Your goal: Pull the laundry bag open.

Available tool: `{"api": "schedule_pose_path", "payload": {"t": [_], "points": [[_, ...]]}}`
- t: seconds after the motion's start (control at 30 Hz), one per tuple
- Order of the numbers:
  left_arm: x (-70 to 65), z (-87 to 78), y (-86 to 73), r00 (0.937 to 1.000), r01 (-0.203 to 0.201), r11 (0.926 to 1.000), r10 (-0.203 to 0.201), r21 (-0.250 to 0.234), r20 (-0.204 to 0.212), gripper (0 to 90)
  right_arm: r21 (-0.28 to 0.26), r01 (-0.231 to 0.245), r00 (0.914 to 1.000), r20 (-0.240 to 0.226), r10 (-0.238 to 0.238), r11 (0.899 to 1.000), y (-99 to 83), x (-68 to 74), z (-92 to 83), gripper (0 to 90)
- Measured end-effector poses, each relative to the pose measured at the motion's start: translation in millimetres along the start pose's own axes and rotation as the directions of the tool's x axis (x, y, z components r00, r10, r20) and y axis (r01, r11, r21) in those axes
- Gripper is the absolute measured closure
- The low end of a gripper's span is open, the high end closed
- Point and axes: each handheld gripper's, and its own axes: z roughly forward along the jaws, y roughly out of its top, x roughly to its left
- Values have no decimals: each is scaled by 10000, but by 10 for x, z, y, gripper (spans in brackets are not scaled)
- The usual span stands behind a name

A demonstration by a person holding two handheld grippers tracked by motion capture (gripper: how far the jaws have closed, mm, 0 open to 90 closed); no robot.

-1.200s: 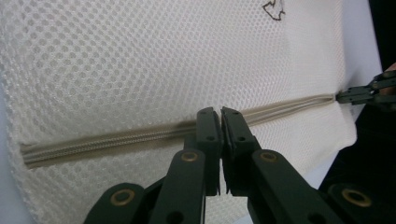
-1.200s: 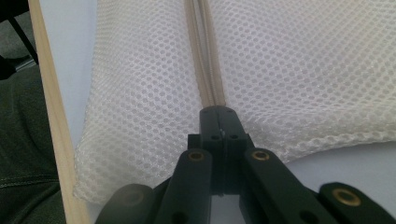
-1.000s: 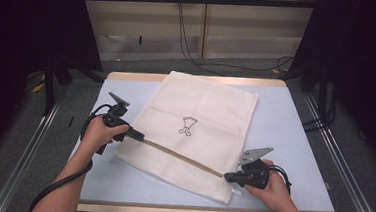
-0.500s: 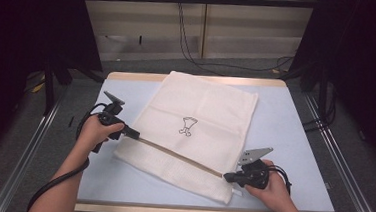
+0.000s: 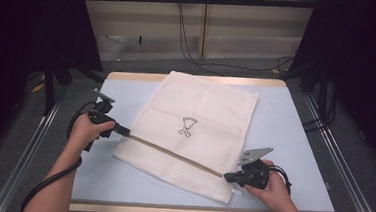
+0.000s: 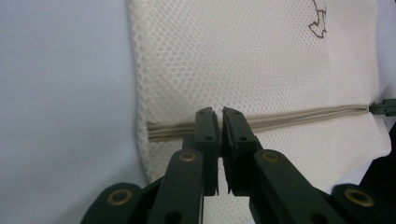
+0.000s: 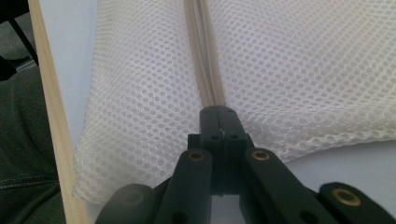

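**A:** Dark curtains on both sides, pale wall panels behind, and the light-blue counter (image 5: 293, 143) in the middle carries one thing: a white mesh laundry bag (image 5: 200, 112) lying skewed, its far corner near the counter's back edge and its near corner close to the front edge.

**B:** Where do the claws sit?

**A:** At the two ends of the beige zipper (image 5: 172, 154), which runs slantwise across the bag's near part. The left claw (image 5: 124, 130) is at the bag's left edge, toward the counter's left side. Its jaws are together with only a sliver between the tips; in the left gripper view (image 6: 219, 122) they close over the zipper line just short of its end, probably on the slider, though the jaws hide it. The right claw (image 5: 227, 176) is near the counter's front right, clamped tight on the zipper's other end, which the right gripper view (image 7: 218, 116) shows clearly.

**B:** What changed over the last second?

**A:** The left hand (image 5: 86, 129) has slid outward along the zipper toward the bag's left edge, and the bag's left side has drawn out with it. The right hand (image 5: 270, 189) stayed planted as the anchor.

**B:** And for the job?

**A:** I'd judge the zipper pull has nearly run its length. Whether it opened or shut the bag I cannot tell; both gripper views show the teeth lying close together.
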Motion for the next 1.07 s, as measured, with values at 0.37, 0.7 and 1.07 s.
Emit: {"api": "schedule_pose_path", "payload": {"t": [0.37, 0.7, 1.07], "points": [[156, -196, -121, 9970, -271, 9924, 181, -1204, -750, 550, -102, -160, 9999, -62, 159, 9998, -9, -7, 0, 900], [125, -351, -359, 9863, -1316, 9636, 1038, -2328, -1279, 203, -1044, 20, 9953, 962, 81, 9945, 91, -28, -238, 334], [106, -343, -520, 9841, -1318, 9503, 914, -2820, -1521, 126, -1821, -696, 9761, 1906, 1047, 9808, -32, -196, -526, 67]]}}
